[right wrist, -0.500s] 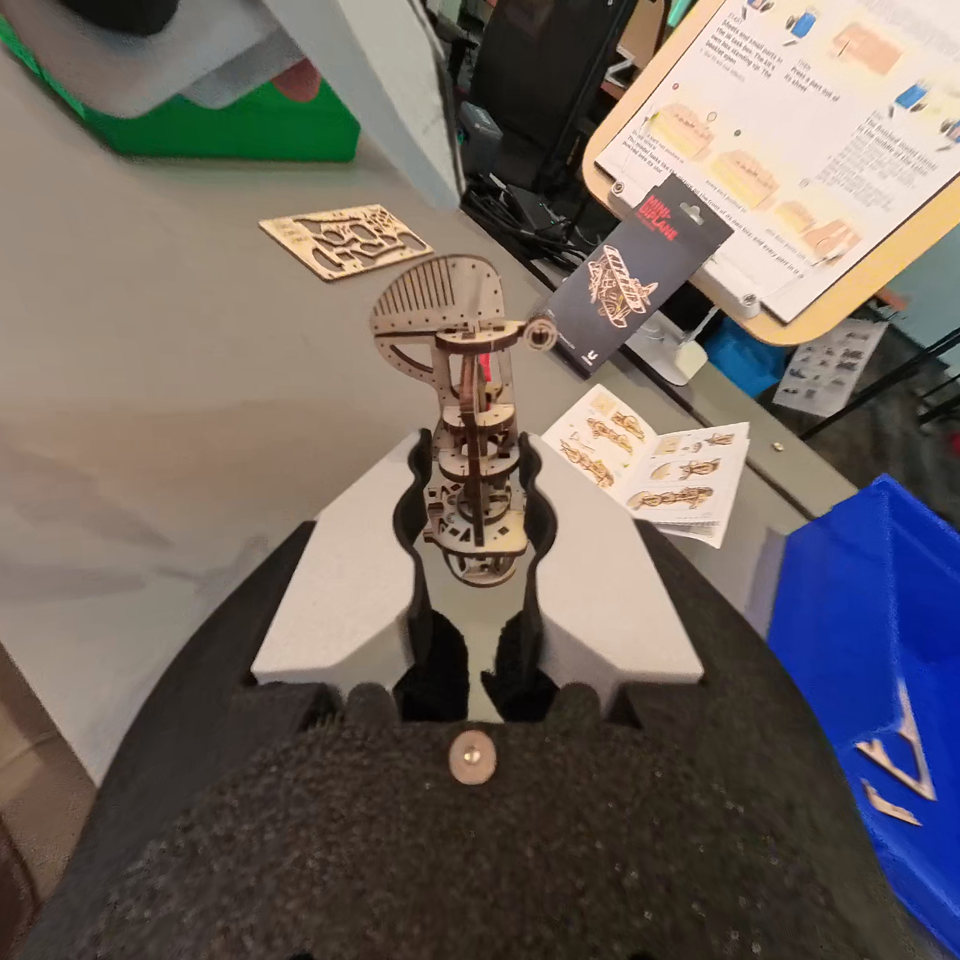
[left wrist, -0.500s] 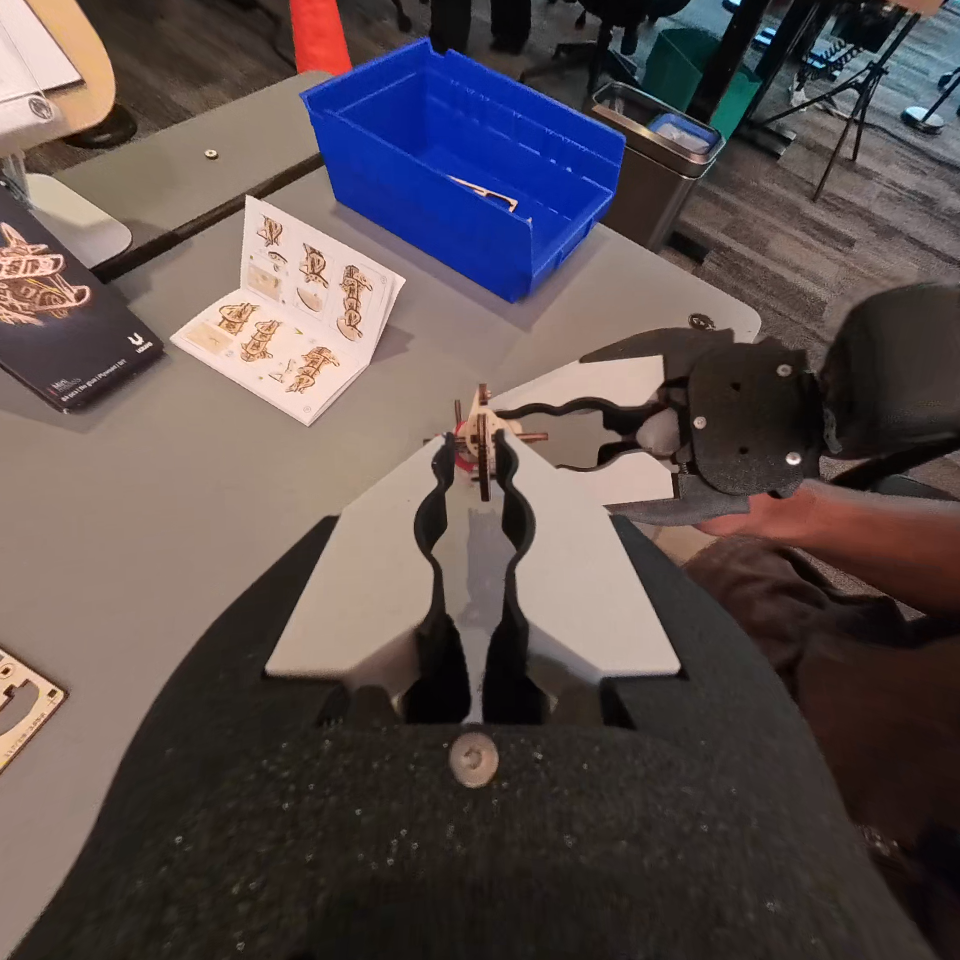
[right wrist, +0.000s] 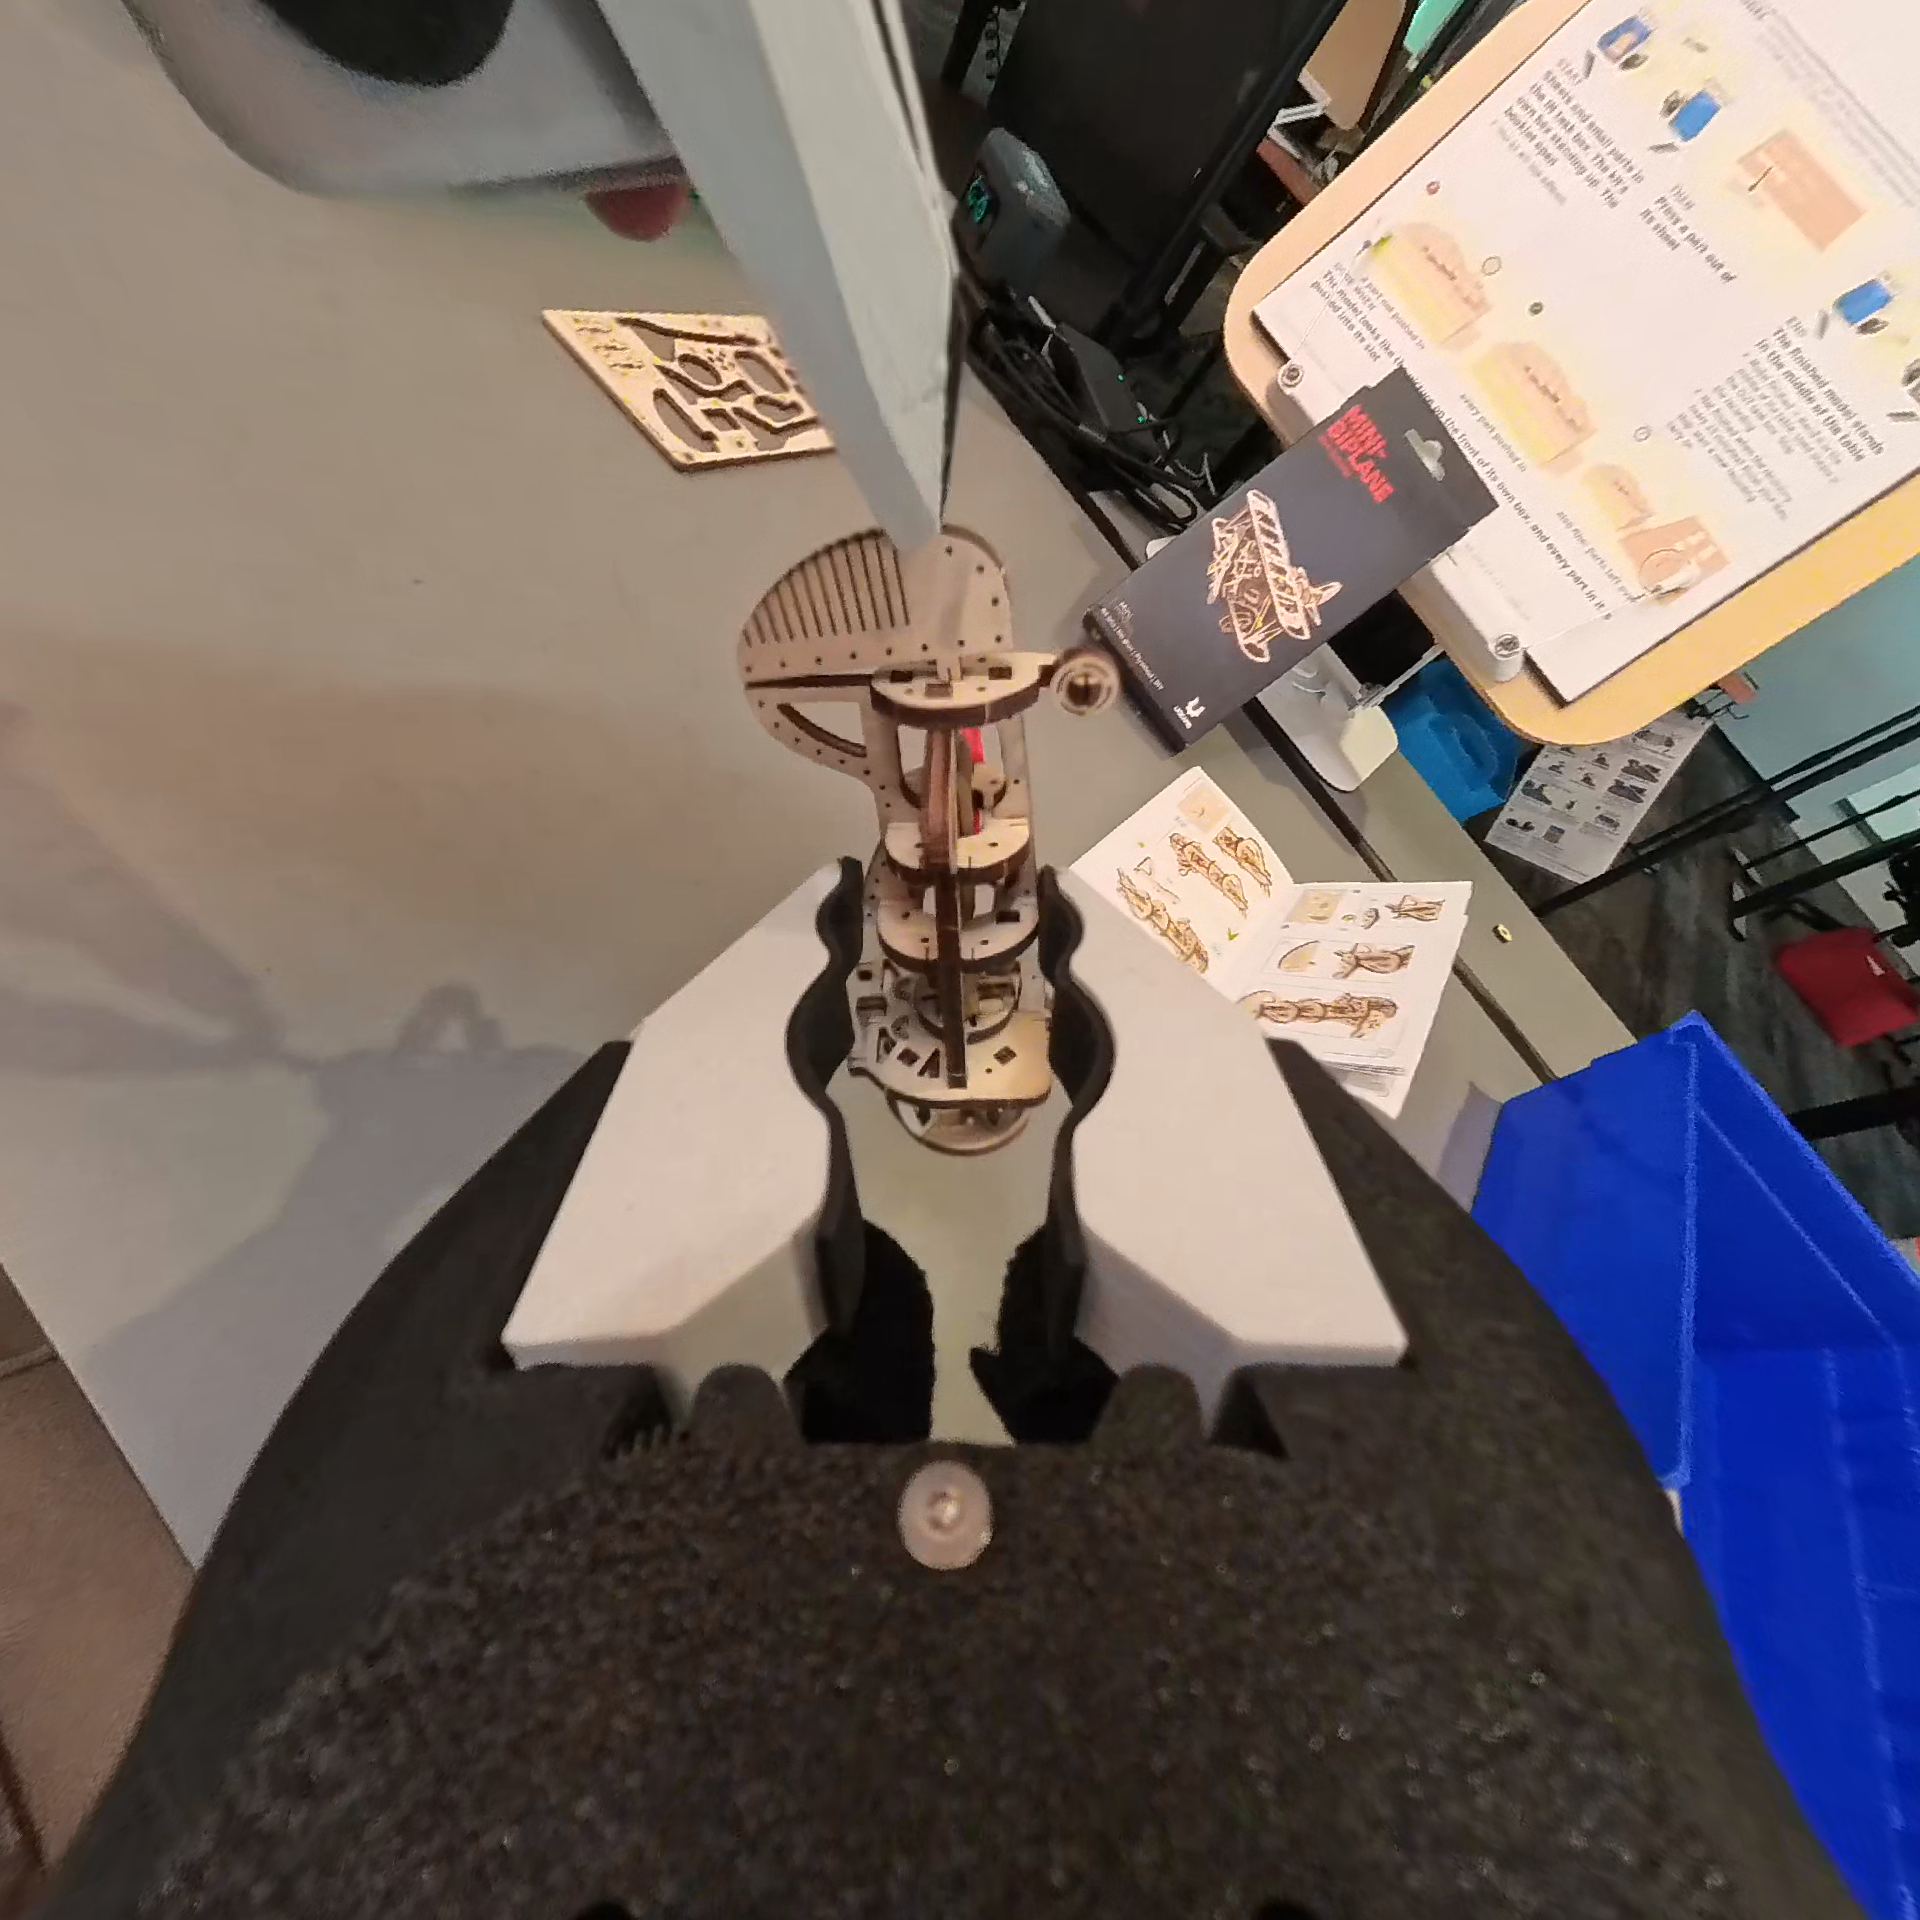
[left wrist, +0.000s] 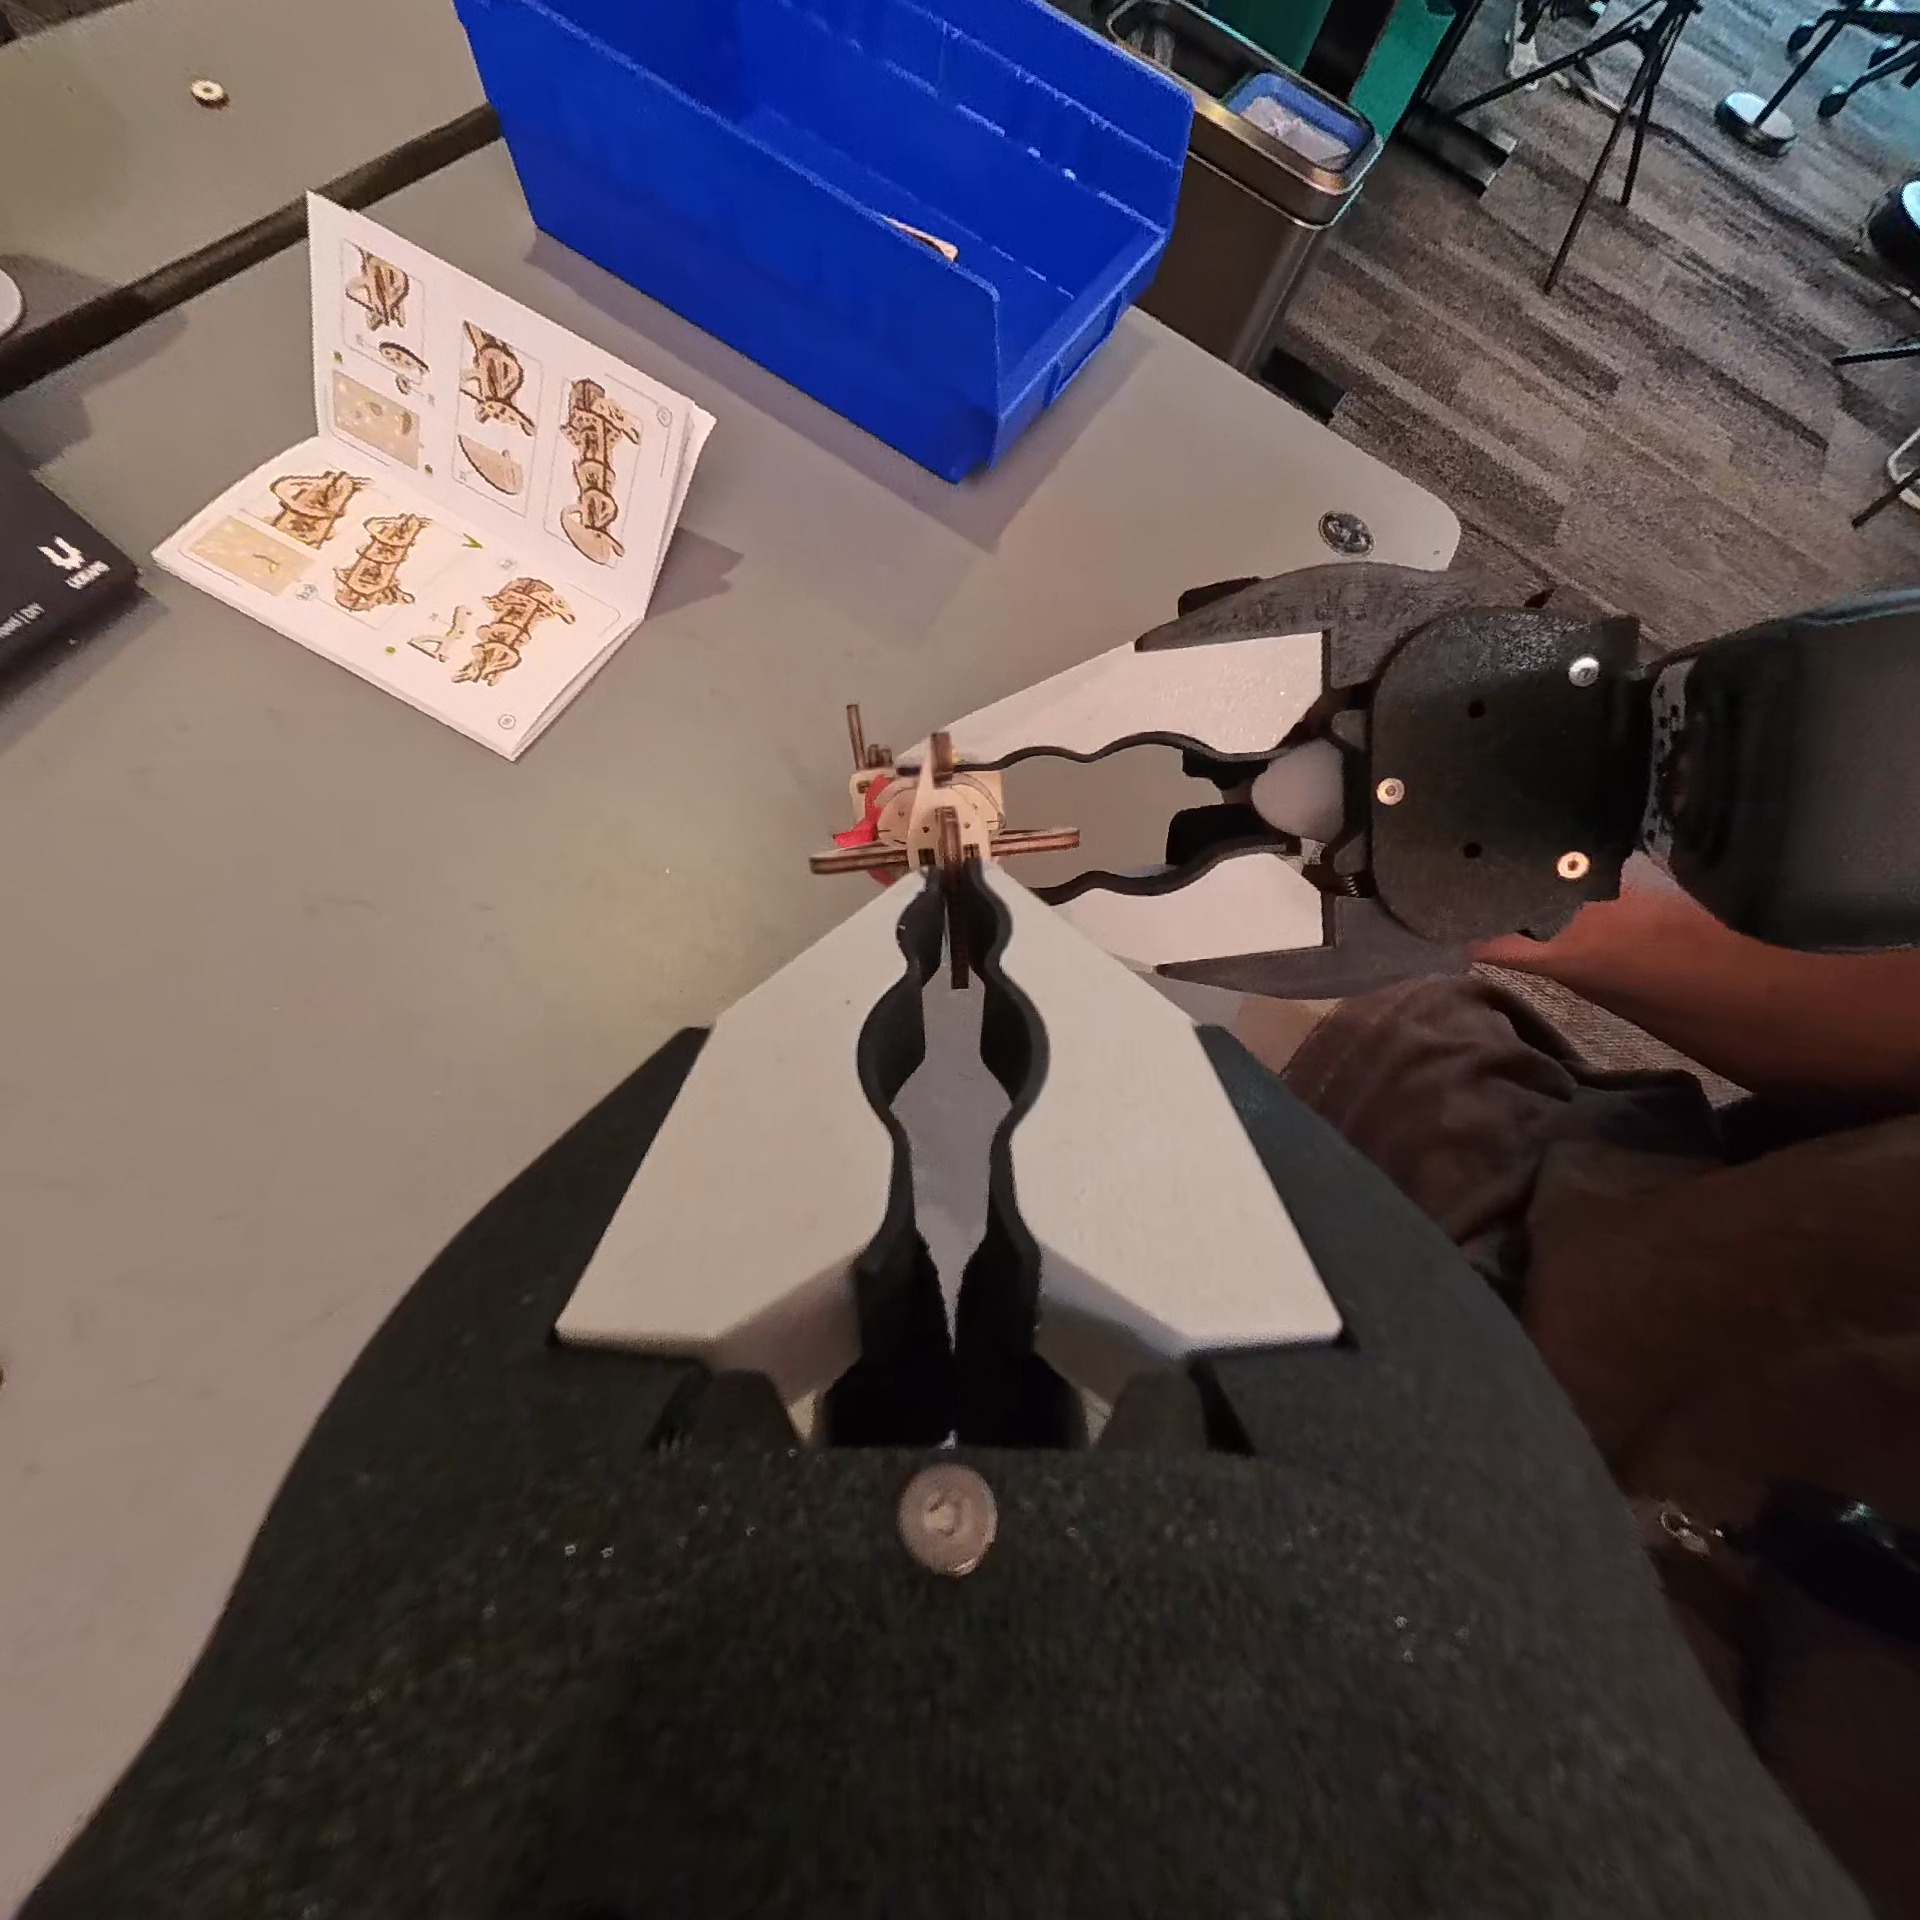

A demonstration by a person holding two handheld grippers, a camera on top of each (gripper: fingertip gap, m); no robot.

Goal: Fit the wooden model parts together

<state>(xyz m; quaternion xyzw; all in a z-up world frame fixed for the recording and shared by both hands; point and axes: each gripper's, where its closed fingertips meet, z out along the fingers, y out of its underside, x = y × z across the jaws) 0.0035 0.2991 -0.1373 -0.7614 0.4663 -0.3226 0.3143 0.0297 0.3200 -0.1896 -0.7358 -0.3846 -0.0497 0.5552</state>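
Observation:
A half-built wooden model plane body (right wrist: 951, 935) stands upright between my right gripper's (right wrist: 948, 883) fingers, which are shut on its lower ribs. Its rounded tail fin (right wrist: 883, 634) sticks up at the top. My left gripper (right wrist: 935, 499) reaches in from above, with its tip on the fin's top edge. In the left wrist view, my left gripper (left wrist: 951, 894) is shut on the thin fin (left wrist: 956, 935), seen edge-on. The right gripper (left wrist: 987, 831) comes in from the right with the model (left wrist: 935, 810), held above the grey table (left wrist: 312, 1039).
A blue bin (left wrist: 831, 208) stands at the back of the table, with an open instruction booklet (left wrist: 447, 499) beside it. A punched-out wooden part sheet (right wrist: 696, 384), a black package card (right wrist: 1278, 561) and an instruction board (right wrist: 1610, 312) are farther off. A metal trash can (left wrist: 1268, 208) stands past the table's edge. The grippers' ends are close to 7 centimeters from one another.
My left gripper's tip has come down onto the fin's top edge, closing the small gap seen before. My right gripper still holds the model, now closer to the left gripper.

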